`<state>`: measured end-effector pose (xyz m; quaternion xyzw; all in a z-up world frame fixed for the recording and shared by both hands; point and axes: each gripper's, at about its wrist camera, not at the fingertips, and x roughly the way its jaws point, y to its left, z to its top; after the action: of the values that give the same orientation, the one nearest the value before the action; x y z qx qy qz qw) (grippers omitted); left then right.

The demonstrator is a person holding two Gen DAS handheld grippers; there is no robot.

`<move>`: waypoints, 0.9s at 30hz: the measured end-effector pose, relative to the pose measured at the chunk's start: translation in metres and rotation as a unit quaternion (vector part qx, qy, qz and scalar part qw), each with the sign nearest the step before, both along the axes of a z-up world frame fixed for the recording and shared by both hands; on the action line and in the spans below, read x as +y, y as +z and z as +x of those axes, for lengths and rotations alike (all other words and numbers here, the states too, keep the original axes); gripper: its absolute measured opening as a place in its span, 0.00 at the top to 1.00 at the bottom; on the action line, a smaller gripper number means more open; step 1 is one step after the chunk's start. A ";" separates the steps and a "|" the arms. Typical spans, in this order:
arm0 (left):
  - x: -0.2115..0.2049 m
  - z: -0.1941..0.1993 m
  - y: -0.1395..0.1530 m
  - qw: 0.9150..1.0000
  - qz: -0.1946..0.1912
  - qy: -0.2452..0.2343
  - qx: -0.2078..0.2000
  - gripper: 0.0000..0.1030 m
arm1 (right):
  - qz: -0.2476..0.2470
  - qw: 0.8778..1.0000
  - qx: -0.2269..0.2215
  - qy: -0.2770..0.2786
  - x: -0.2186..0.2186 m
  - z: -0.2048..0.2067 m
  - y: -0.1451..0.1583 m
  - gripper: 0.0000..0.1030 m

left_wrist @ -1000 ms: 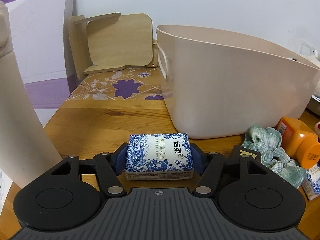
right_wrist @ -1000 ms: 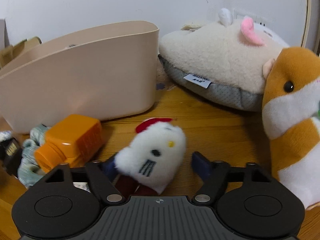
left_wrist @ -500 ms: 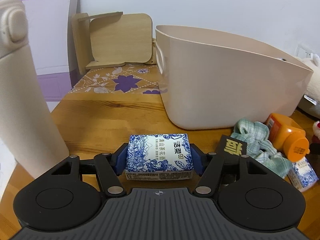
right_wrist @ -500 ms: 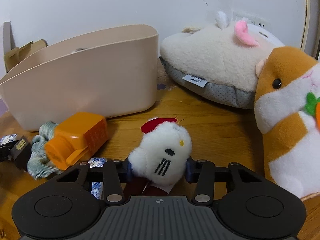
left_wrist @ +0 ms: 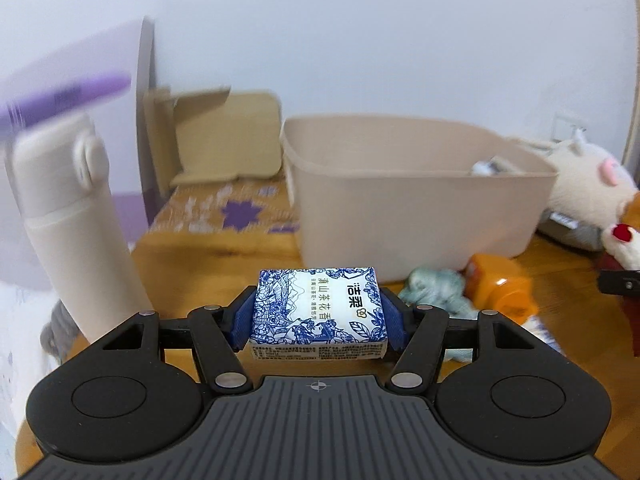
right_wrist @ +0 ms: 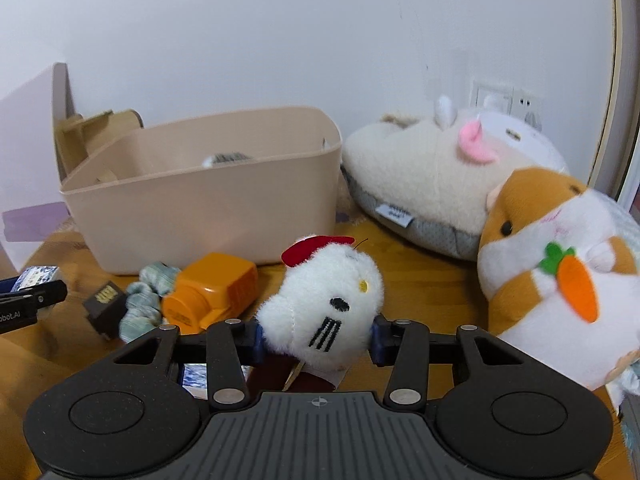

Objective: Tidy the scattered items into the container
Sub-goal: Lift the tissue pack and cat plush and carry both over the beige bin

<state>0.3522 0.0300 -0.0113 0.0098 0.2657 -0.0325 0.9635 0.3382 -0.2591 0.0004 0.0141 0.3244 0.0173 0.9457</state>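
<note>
Left gripper (left_wrist: 319, 320) is clamped on the tissue pack (left_wrist: 319, 312), right gripper (right_wrist: 318, 340) squeezes the white plush (right_wrist: 324, 308). Both sit near the bin (right_wrist: 200, 208), whose rim is unobstructed.

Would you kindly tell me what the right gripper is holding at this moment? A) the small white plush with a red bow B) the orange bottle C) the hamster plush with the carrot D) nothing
A: the right gripper has its jaws closed on the small white plush, while the orange bottle lies on the table.
</note>
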 end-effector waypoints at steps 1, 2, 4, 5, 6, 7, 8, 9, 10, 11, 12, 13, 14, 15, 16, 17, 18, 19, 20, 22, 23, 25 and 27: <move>-0.003 -0.004 0.006 1.000 0.002 -0.004 -0.008 0.38 | 0.000 1.000 -0.004 0.002 0.000 -0.003 0.004 0.58; -0.005 -0.008 0.012 1.000 0.003 -0.008 -0.017 0.38 | 0.001 1.000 -0.009 0.004 0.001 -0.004 0.008 0.58; -0.011 -0.014 0.023 0.999 0.002 -0.017 -0.030 0.38 | 0.001 1.000 -0.018 0.010 0.001 -0.009 0.017 0.58; -0.014 -0.016 0.028 0.999 0.002 -0.021 -0.037 0.38 | 0.000 1.000 -0.023 0.013 0.002 -0.010 0.021 0.58; -0.018 -0.019 0.034 0.999 0.002 -0.026 -0.044 0.38 | -0.001 1.000 -0.027 0.016 0.002 -0.010 0.025 0.58; -0.021 -0.021 0.038 0.998 0.003 -0.029 -0.050 0.38 | -0.002 0.999 -0.033 0.020 0.003 -0.012 0.030 0.58; -0.024 -0.021 0.043 0.998 0.003 -0.032 -0.055 0.38 | -0.003 0.999 -0.038 0.022 0.003 -0.014 0.034 0.58; -0.027 -0.022 0.047 0.998 0.003 -0.035 -0.061 0.38 | -0.004 0.999 -0.044 0.025 0.003 -0.015 0.039 0.58; -0.030 -0.022 0.051 0.997 0.003 -0.037 -0.066 0.38 | -0.006 0.998 -0.050 0.027 0.004 -0.016 0.044 0.58; -0.033 -0.022 0.055 0.997 0.004 -0.039 -0.070 0.38 | -0.007 0.998 -0.055 0.030 0.005 -0.018 0.048 0.58; -0.036 -0.021 0.059 0.996 0.003 -0.039 -0.075 0.38 | -0.009 0.998 -0.060 0.032 0.005 -0.018 0.053 0.58; -0.037 -0.020 0.061 0.996 0.002 -0.037 -0.079 0.38 | -0.011 0.997 -0.065 0.034 0.005 -0.018 0.057 0.58; -0.038 -0.017 0.064 0.996 0.000 -0.036 -0.082 0.38 | -0.012 0.997 -0.068 0.036 0.004 -0.016 0.059 0.58; -0.039 -0.015 0.066 0.996 -0.002 -0.035 -0.085 0.38 | -0.012 0.997 -0.072 0.036 0.005 -0.014 0.062 0.58; -0.041 -0.012 0.069 0.996 -0.004 -0.035 -0.086 0.38 | -0.011 0.996 -0.076 0.036 0.004 -0.013 0.065 0.58; -0.042 -0.010 0.071 0.996 -0.005 -0.035 -0.087 0.38 | -0.010 0.996 -0.079 0.037 0.004 -0.011 0.067 0.58; -0.043 -0.007 0.073 0.995 -0.004 -0.034 -0.089 0.38 | -0.010 0.996 -0.081 0.038 0.006 -0.009 0.070 0.58; -0.044 -0.004 0.075 0.995 -0.001 -0.033 -0.091 0.38 | -0.010 0.996 -0.084 0.040 0.007 -0.008 0.073 0.58; -0.045 -0.001 0.077 0.995 0.002 -0.030 -0.095 0.38 | -0.012 0.995 -0.088 0.042 0.008 -0.007 0.076 0.58; -0.047 0.005 0.082 0.994 0.006 -0.024 -0.104 0.38 | -0.019 0.994 -0.094 0.046 0.011 -0.003 0.081 0.58; -0.048 0.008 0.084 0.994 0.006 -0.022 -0.106 0.38 | -0.021 0.994 -0.096 0.047 0.013 0.000 0.083 0.58; -0.050 0.015 0.088 0.994 0.007 -0.018 -0.109 0.38 | -0.022 0.994 -0.099 0.049 0.015 0.006 0.086 0.58; -0.051 0.024 0.091 0.993 0.013 -0.014 -0.112 0.38 | -0.023 0.993 -0.100 0.053 0.017 0.014 0.088 0.58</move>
<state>0.3759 -0.0213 0.0798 0.0294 0.1559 -0.0412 0.9865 0.3519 -0.2420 0.0884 -0.0266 0.2288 0.0610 0.9712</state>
